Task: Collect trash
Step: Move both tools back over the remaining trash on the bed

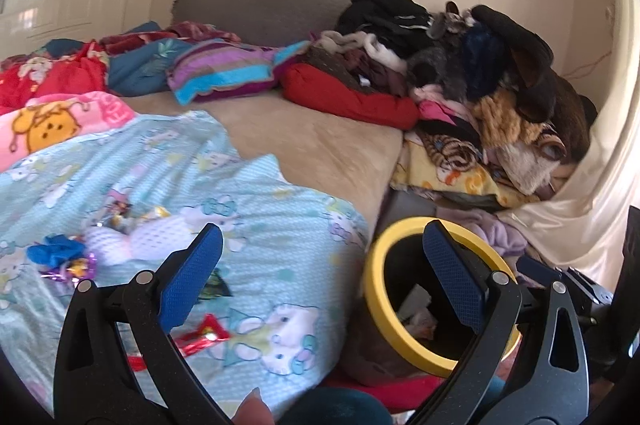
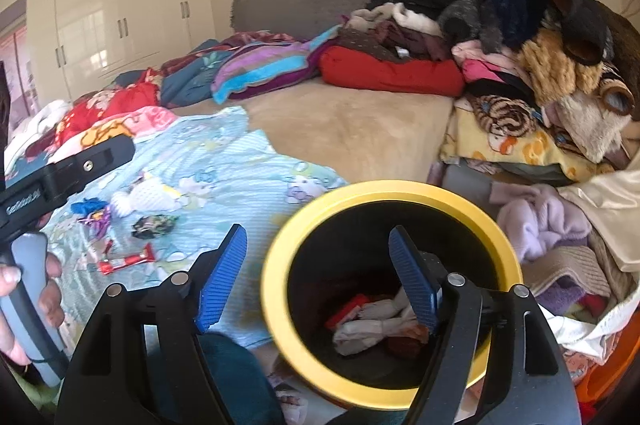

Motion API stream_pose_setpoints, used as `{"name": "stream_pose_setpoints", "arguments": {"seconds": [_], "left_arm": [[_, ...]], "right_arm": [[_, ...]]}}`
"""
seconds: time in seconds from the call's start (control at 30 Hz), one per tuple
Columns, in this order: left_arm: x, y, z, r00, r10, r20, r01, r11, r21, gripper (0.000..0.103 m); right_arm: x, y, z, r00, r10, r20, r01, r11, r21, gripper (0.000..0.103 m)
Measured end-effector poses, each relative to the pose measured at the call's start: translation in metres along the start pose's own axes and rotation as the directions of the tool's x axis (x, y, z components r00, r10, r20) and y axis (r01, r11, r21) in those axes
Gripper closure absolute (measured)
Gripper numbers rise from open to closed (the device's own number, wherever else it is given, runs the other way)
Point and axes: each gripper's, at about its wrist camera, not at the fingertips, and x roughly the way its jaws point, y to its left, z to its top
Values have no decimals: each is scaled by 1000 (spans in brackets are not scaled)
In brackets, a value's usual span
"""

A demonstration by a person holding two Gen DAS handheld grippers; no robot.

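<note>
Trash lies scattered on the light-blue Hello Kitty blanket [image 2: 224, 161] spread over the bed: a red snack wrapper [image 2: 127, 260], a dark printed wrapper [image 2: 154, 225], a crumpled blue scrap [image 2: 86, 205], shiny purple foil [image 2: 98, 221] and a white mesh fruit sleeve [image 2: 146, 199]. The yellow-rimmed bin [image 2: 276, 289] stands just beside the blanket's edge and already holds crumpled paper [image 2: 376, 325] and something red. The right gripper [image 2: 326, 277] hangs over the bin with its blue pads spread wide and nothing between them. The left gripper [image 1: 320, 273] is likewise wide open and empty, one pad over the blanket and the other over the bin's rim, with the red wrapper [image 1: 202, 337] just below its left pad. The likely step is fetching the next piece, and the red wrapper looks nearest. To do it well, the tongs should probably come down steeply with one pad on each side of the wrapper's narrow width, pressing lightly so the pads catch the foil and not a fold of soft blanket. Thin film may slip, so a firm close before lifting seems wise, and the carry to the bin is short. The pile of clothes [image 2: 520, 37] at the far end is not trash and is best left alone.
</note>
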Motion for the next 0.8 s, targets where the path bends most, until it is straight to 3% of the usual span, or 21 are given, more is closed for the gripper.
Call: {"name": "stream_pose_setpoints", "arguments": {"seconds": [0.43, 0.8], "left_arm": [[-26, 53, 3, 995, 89, 43, -86, 993, -75, 11], [-50, 119, -4, 975, 217, 49, -209, 969, -132, 11]], "right_arm": [[10, 57, 9, 996, 87, -4, -87, 996, -10, 30], [43, 128, 8, 986, 154, -63, -159, 984, -77, 30]]}}
